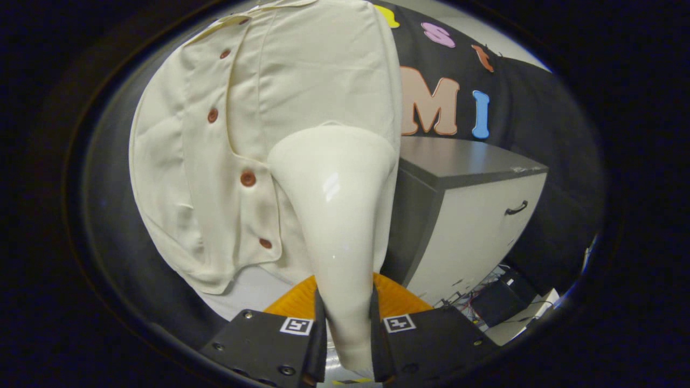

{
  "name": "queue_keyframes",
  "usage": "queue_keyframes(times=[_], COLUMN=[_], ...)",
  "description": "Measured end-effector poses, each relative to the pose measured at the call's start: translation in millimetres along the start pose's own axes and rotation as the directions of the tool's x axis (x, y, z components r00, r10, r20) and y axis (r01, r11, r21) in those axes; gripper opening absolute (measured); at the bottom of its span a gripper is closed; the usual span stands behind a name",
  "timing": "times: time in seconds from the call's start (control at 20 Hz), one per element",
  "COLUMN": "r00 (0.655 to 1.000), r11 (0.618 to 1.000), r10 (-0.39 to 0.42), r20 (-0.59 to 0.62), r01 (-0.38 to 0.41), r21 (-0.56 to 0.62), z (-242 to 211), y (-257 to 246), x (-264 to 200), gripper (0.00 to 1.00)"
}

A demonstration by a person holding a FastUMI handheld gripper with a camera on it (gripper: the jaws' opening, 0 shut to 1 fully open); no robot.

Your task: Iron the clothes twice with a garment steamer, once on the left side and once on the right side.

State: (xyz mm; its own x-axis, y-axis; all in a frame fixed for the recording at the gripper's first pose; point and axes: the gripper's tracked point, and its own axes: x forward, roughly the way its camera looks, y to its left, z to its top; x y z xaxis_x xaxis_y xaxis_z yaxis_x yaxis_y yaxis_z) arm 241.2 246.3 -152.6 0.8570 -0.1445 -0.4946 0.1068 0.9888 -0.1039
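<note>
Gripper view
Gripper: the gripper (345, 337) has its two black fingers (318, 334) pressed against either side of the garment steamer's narrow handle, pinching it.
Garment steamer: the cream, glossy garment steamer (337, 215) rises from between the fingers and widens into a broad head whose top edge meets the shirt's right panel.
Shirt: one cream shirt (259, 124) hangs just beyond the steamer head, its button placket running down left of the steamer.
Buttons: four reddish-brown buttons (248, 178) can be counted along the placket; a further small dark spot near the collar is too unclear to name.
Writing and labels: no brand shows on the steamer or shirt; each finger carries one square black-and-white marker (399, 323), two in all, with no readable words.
Orange part: a ridged orange disc-like piece (396, 299) sits low behind the steamer handle, just above the fingers; what it belongs to cannot be told.
Cabinet: one cabinet (474, 215) with a dark top and pale front stands right of the steamer, close beside the shirt's edge, bearing one dark curved handle (516, 208).
Floor clutter: a black box (501, 302) and loose cables lie at the foot of the cabinet.
In the way: the steamer head covers the lower right part of the shirt.
</note>
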Motion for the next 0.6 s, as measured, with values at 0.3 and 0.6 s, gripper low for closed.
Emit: queue_keyframes(times=[0.3,0.6], r00=[0.998,0.992], r11=[1.000,1.000], r10=[-0.011,-0.014], r20=[-0.069,-0.124], r01=[0.011,0.015], r21=[0.004,0.008], z=[-38.2,-72.5], y=[-2.6,-7.1], x=[5.4,14.7], gripper=[0.33,0.33])
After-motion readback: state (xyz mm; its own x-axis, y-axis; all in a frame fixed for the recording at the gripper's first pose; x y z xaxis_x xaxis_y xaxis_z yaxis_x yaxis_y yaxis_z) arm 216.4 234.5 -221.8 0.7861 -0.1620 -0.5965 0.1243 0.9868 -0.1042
